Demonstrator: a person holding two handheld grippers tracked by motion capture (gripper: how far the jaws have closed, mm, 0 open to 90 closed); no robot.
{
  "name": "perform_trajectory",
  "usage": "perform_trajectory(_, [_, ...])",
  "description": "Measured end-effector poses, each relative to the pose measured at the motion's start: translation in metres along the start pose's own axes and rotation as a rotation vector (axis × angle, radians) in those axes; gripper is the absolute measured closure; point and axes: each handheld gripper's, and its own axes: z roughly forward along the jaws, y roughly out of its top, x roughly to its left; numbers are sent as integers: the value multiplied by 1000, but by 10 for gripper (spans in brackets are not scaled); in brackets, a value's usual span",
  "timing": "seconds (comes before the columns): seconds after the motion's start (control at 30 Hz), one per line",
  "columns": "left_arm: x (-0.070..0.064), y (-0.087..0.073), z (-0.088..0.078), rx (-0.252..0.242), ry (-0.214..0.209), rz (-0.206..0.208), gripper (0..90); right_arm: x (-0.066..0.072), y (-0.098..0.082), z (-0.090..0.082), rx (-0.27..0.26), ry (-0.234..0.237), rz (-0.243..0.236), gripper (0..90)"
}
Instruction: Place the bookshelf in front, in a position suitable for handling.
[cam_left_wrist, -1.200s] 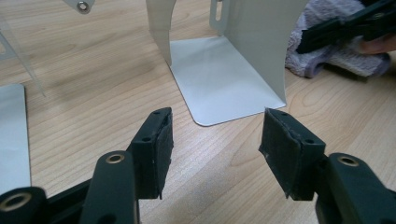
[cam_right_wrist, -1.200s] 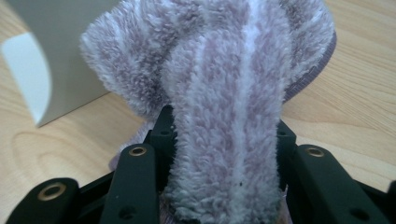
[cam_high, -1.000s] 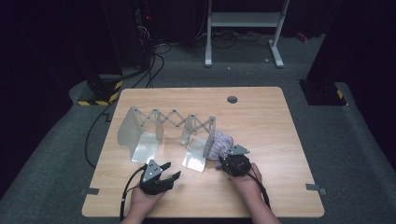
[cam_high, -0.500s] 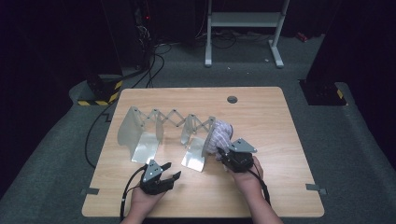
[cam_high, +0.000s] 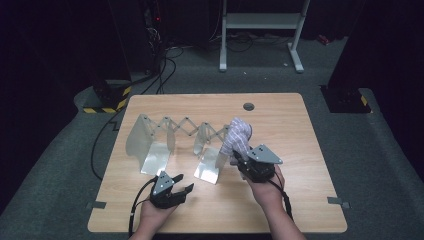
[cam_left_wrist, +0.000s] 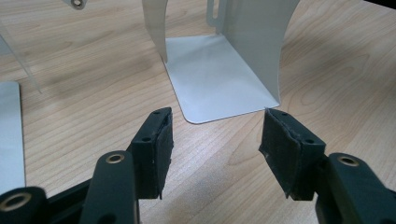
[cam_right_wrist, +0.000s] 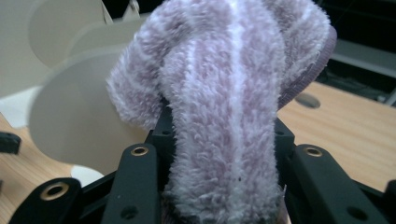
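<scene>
Bench (cam_high: 150, 210) of pale wood carries a metal accordion rack (cam_high: 172, 142) across its middle, plates upright so things can slot between them. Near the front edge, left of centre, the left gripper (cam_high: 181, 190) rests low with jaws spread and nothing between them, pointed at a rack plate, likely waiting. Rightward, the right gripper (cam_high: 239, 161) pinches a fluffy lilac sock (cam_high: 236, 135), raised beside the rack's right end, probably for hanging over a plate.

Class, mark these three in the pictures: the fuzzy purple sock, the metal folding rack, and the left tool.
fuzzy purple sock (cam_right_wrist: 233, 107), right gripper view, on its striped middle.
metal folding rack (cam_high: 156, 159), high view, on the left panel's flat foot.
left tool (cam_high: 182, 183), high view, midway between its open fingertips.
</scene>
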Motion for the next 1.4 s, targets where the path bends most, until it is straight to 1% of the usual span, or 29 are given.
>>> perform_trajectory(0.23, [0, 0, 0, 0, -2, 1, 438, 0, -27, 21, 112, 10, 11, 598])
perform_trajectory(0.4, [0, 0, 0, -1, -4, 1, 438, 2, -49, 38, 212, 6, 1, 598])
perform_trajectory(0.53, [0, 0, 0, -1, -5, 1, 438, 3, -62, 48, 287, 4, -15, 598])
perform_trajectory(0.63, [0, 0, 0, 0, -5, 2, 438, 3, -70, 55, 332, 1, -25, 598])
perform_trajectory(0.77, [0, 0, 0, 0, -5, 1, 438, 3, -71, 56, 332, 1, -30, 598])
perform_trajectory(0.8, [0, 0, 0, 0, -5, 1, 438, 3, -70, 56, 330, 2, -23, 597])
perform_trajectory(0.87, [0, 0, 0, 0, -5, 1, 438, 2, -68, 54, 321, 3, -19, 598])
perform_trajectory(0.93, [0, 0, 0, 0, -5, 1, 438, 2, -63, 51, 300, -3, -21, 598])
perform_trajectory(1.03, [0, 0, 0, 1, -6, 0, 438, 1, -51, 44, 257, -8, -25, 598])
perform_trajectory(1.17, [0, 0, -1, -1, -7, -2, 437, -1, -29, 32, 186, -14, -23, 598])
perform_trajectory(1.33, [0, 0, -1, -1, -8, 0, 437, 0, 1, 10, 81, -23, -43, 598])
perform_trajectory(1.4, [0, 0, -1, -1, -7, -1, 437, 1, 11, 2, 47, -24, -48, 598])
